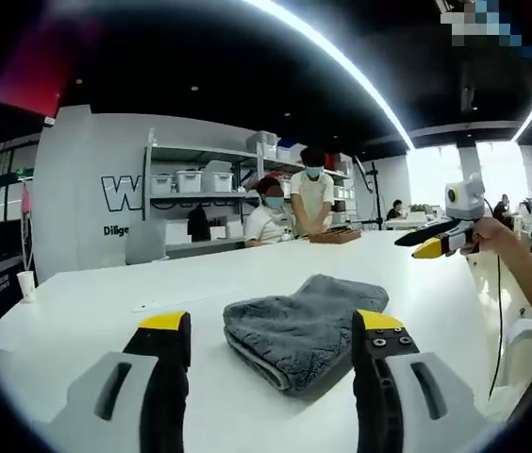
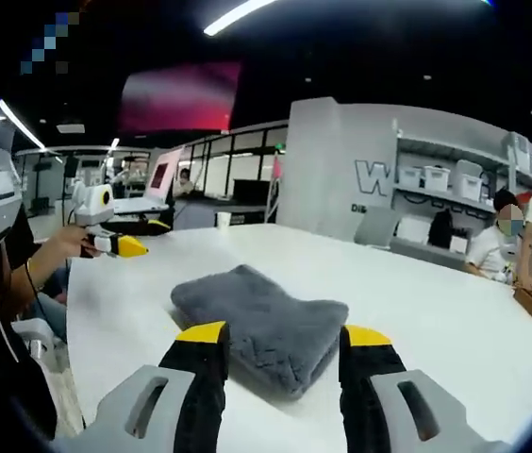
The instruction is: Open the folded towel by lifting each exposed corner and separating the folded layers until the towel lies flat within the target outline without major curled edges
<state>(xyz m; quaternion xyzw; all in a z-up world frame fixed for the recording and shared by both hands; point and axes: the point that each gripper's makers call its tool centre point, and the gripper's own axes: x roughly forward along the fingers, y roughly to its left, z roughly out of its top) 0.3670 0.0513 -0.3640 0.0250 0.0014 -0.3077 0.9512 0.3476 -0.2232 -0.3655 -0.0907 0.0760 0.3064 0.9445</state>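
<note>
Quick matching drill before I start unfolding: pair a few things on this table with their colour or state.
Things:
1. towel
2. left gripper
3. paper cup
4. wooden tray

States:
a. jaws open, holding nothing
b. brown, in front of the two people
c. grey, still folded
d. white, upright near the table's edge

Pairs: 1-c, 2-a, 3-d, 4-b

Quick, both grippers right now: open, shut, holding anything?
Left gripper: open, holding nothing, jaws apart in front of the folded grey towel.
Right gripper: open, holding nothing, jaws apart just short of the towel.
</note>
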